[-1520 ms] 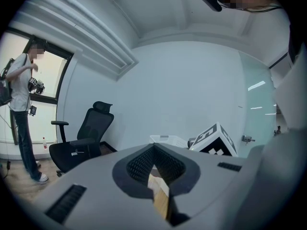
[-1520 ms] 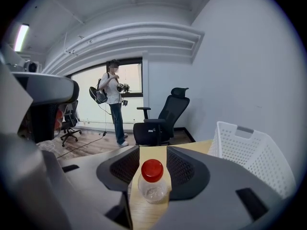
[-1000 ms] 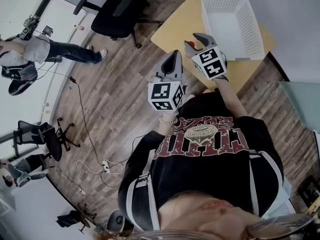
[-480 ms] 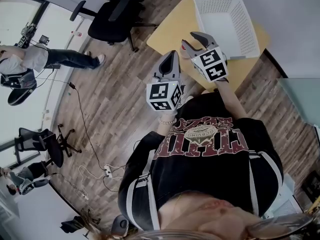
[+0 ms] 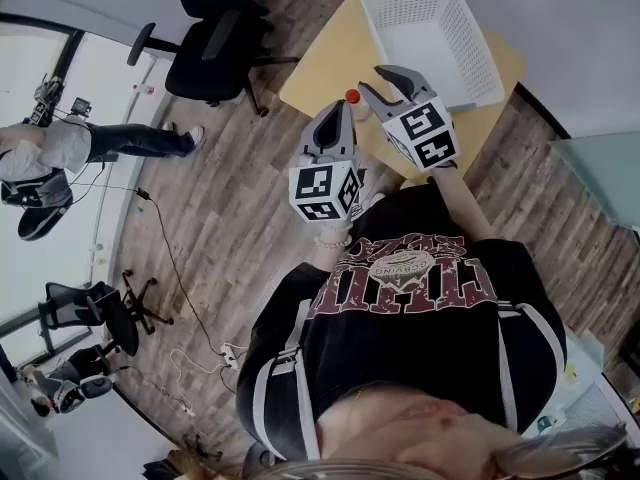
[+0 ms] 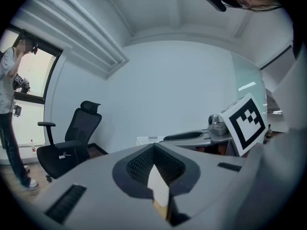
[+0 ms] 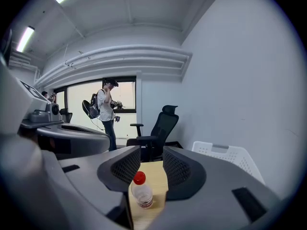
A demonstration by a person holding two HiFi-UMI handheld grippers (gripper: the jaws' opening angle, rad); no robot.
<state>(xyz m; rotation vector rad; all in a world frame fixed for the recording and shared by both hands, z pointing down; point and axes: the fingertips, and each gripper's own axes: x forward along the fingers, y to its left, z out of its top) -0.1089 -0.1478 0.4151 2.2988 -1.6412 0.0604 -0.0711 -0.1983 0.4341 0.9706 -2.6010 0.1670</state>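
Observation:
A small clear bottle with a red cap (image 7: 140, 190) stands upright on the yellow table (image 7: 154, 172). It shows beyond my right gripper (image 7: 151, 152), in line with the gap between the jaws and untouched by them. That gripper is open and empty. In the head view the bottle (image 5: 352, 96) sits just left of the right gripper (image 5: 378, 80), near the table's near edge. My left gripper (image 5: 337, 113) hangs beside it over the floor, shut with nothing in it. In the left gripper view only a sliver of table corner shows past the left gripper (image 6: 154, 150).
A white slatted basket (image 5: 430, 28) stands on the table's far right part, and the same basket (image 7: 225, 157) shows in the right gripper view. A black office chair (image 5: 215, 38) stands left of the table. A person with a backpack (image 7: 106, 114) stands by the window. Cables (image 5: 170, 268) lie on the wood floor.
Both grippers have shifted, and the bottle looks smaller and farther in the right gripper view. The right gripper's marker cube now fills more of the left gripper view. The jaws have not changed.

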